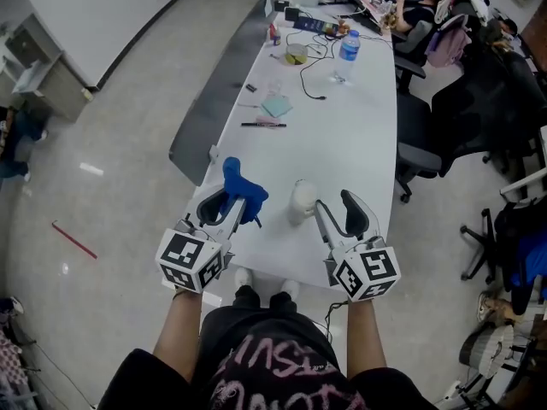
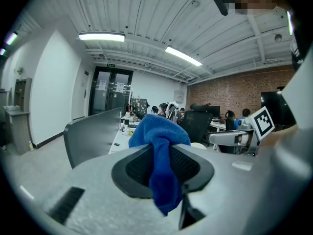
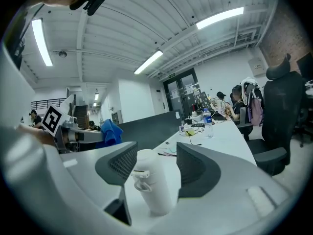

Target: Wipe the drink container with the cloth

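A white drink container (image 1: 301, 202) stands upright on the long white table (image 1: 350, 135) near its front end. In the right gripper view the container (image 3: 152, 185) sits in front of the jaws, closer to the left one, with a gap on its right side. My right gripper (image 1: 336, 205) (image 3: 156, 163) is open and its pads do not press on the container. A blue cloth (image 1: 239, 186) (image 2: 161, 151) hangs bunched from my left gripper (image 1: 226, 202) (image 2: 163, 165), which is shut on it, to the left of the container.
Farther along the table lie a black pen (image 1: 263, 125), a teal pad (image 1: 276, 106), cables and a water bottle (image 1: 347, 54). Office chairs (image 1: 427, 156) line the right side. A dark grey partition (image 1: 214, 101) runs along the left edge. People sit at the far end.
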A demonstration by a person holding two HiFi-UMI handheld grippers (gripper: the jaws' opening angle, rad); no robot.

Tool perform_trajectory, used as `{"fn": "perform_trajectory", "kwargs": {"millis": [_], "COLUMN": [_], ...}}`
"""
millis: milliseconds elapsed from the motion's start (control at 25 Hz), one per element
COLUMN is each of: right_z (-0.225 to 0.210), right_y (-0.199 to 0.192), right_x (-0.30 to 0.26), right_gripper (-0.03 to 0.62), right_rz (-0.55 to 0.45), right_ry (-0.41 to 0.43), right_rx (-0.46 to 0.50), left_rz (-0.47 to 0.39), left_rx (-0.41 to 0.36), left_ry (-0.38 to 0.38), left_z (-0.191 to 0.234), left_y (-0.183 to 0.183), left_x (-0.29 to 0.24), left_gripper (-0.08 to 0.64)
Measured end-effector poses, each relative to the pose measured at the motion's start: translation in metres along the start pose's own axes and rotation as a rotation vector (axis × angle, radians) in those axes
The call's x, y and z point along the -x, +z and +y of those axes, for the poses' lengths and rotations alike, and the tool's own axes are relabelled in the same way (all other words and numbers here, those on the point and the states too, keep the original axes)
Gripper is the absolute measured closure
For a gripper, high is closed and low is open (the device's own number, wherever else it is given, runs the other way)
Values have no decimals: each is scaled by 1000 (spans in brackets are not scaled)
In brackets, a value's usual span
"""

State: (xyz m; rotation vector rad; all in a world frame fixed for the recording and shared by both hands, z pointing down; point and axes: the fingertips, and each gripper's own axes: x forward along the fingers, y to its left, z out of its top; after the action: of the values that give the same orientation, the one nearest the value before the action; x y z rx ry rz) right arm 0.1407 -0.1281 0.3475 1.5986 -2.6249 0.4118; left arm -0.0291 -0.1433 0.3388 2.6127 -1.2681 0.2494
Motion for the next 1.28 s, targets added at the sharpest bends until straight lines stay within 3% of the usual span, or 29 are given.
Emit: {"fn": "perform_trajectory", "kwargs": {"millis": [120,200,640,1280], "right_z": [7,12,23,27], "right_y": [-1,-2,-9,-18], "right_x": [-8,-12,-42,-54], "right_gripper": [267,252,265,310], "right_rz": [9,21,73,84], "right_ry": [18,32,78,72], "right_rx": [18,23,41,44], "left_rz": [3,7,37,58], "left_rx": [5,9,54,95], "left_ry": [0,-2,-4,-24], "left_z": [2,3,10,13], "left_y": [-2,-4,-32,-57], "left_x": [0,1,4,10], "left_gripper": [466,466,466,466]}}
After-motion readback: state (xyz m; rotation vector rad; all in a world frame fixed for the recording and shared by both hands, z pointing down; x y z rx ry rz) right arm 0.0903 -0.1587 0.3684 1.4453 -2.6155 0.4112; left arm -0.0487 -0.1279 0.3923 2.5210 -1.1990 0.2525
